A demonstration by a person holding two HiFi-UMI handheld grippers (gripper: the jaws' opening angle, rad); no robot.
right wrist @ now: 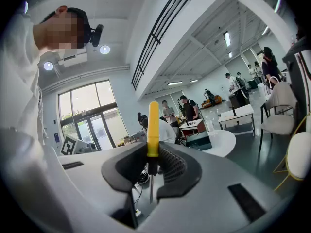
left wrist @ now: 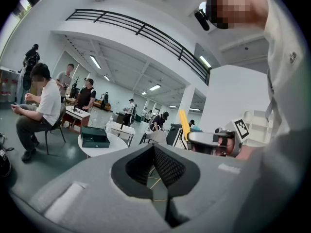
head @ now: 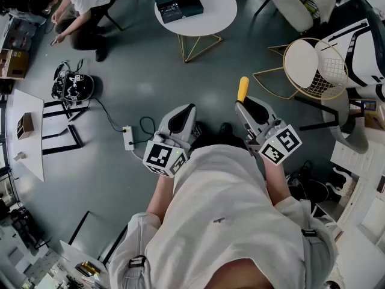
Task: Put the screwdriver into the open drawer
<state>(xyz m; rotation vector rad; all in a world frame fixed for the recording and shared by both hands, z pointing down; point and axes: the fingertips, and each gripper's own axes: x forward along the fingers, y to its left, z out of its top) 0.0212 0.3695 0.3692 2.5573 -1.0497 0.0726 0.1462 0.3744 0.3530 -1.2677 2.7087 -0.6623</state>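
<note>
The screwdriver (head: 242,89) has a yellow handle and a thin metal shaft. It stands upright between the pads of my right gripper (head: 242,105), which is shut on it just below the handle. In the right gripper view the screwdriver (right wrist: 153,130) rises from the right gripper (right wrist: 150,168), shaft pointing down. My left gripper (head: 187,112) is held beside it at waist height, its pads together and nothing in it. The left gripper view shows its own left gripper (left wrist: 154,152) and, at right, the screwdriver (left wrist: 183,124). No drawer is in any view.
Ahead stands a round white table (head: 210,17) with a dark box (head: 177,2) on it. A wire chair (head: 313,68) is at the right. A power strip (head: 127,137) with its cable lies on the floor. A person (head: 84,11) sits at the far left.
</note>
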